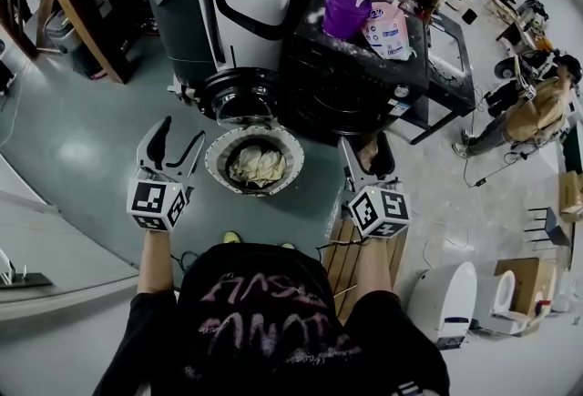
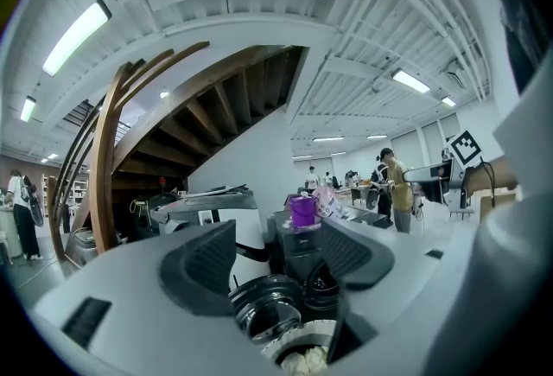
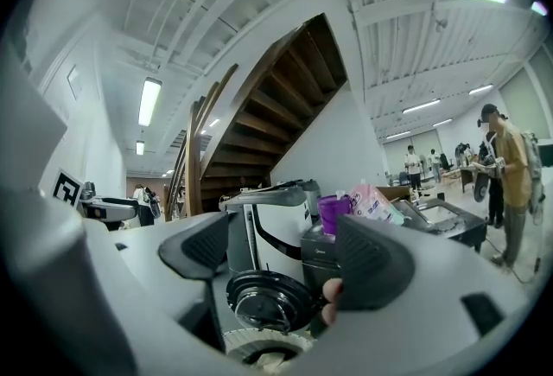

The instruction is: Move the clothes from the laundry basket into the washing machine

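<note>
1 laundry basket (image 1: 217, 157), w/ 1 pale heap of clothes (image 1: 257, 165) inside. Just behind the basket: 1 black washing machine (image 1: 360, 80), round door (image 1: 239, 96) open; on top 1 purple cup (image 1: 346, 12) + 1 pink pouch (image 1: 387, 30), print too small to read. Left gripper (image 1: 180, 132) left of basket, right gripper (image 1: 364, 146) right of it. Both have jaws spread, nothing pinched.

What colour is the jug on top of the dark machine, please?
Purple; the jug shows best in the head view.

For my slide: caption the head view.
Open-jawed, the left gripper and right gripper flank the basket of clothes before the washer.
</note>
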A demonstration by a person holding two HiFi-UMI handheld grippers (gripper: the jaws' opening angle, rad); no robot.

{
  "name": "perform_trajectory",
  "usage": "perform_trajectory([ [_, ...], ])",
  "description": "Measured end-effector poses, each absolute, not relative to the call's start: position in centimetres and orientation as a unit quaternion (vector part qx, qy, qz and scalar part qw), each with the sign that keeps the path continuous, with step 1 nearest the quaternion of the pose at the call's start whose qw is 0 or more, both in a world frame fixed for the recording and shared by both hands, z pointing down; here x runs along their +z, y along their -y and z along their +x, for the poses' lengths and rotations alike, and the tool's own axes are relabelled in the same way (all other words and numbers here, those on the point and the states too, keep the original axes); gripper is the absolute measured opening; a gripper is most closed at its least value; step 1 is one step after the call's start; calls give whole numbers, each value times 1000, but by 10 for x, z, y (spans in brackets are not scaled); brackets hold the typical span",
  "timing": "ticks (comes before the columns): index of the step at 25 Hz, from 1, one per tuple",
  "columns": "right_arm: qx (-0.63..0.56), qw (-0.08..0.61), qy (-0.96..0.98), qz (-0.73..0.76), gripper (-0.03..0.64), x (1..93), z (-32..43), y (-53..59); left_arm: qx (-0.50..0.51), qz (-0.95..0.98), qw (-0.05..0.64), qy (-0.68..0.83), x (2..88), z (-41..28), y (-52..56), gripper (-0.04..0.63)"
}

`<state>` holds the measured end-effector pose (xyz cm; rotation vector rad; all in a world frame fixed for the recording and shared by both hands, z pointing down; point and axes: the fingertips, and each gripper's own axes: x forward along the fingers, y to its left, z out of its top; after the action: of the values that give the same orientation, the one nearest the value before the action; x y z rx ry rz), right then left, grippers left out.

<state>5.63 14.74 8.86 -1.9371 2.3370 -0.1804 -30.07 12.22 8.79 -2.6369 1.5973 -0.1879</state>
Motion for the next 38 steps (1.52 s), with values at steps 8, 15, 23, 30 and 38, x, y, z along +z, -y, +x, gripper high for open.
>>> perform_trajectory([
  [8,-79,40,-785,-613,390,106,78,-144,-88,-852,16,-516,104,-271,-131,321],
  [15,-95,36,-798,-594,388,122,91,-133,-102,-850,3,-517,121,-255,-137,321],
  [23,-114,19,-804,-584,388,137,69,-98,-113,-847,-21,-518,142,-278,-110,321],
  [30,-118,-12,-800,-588,388,149,35,-47,-115,-865,-45,-486,169,-297,-50,321],
  [38,-134,-68,-789,-596,389,178,-12,-1,-128,-879,-82,-451,212,-341,4,321],
])
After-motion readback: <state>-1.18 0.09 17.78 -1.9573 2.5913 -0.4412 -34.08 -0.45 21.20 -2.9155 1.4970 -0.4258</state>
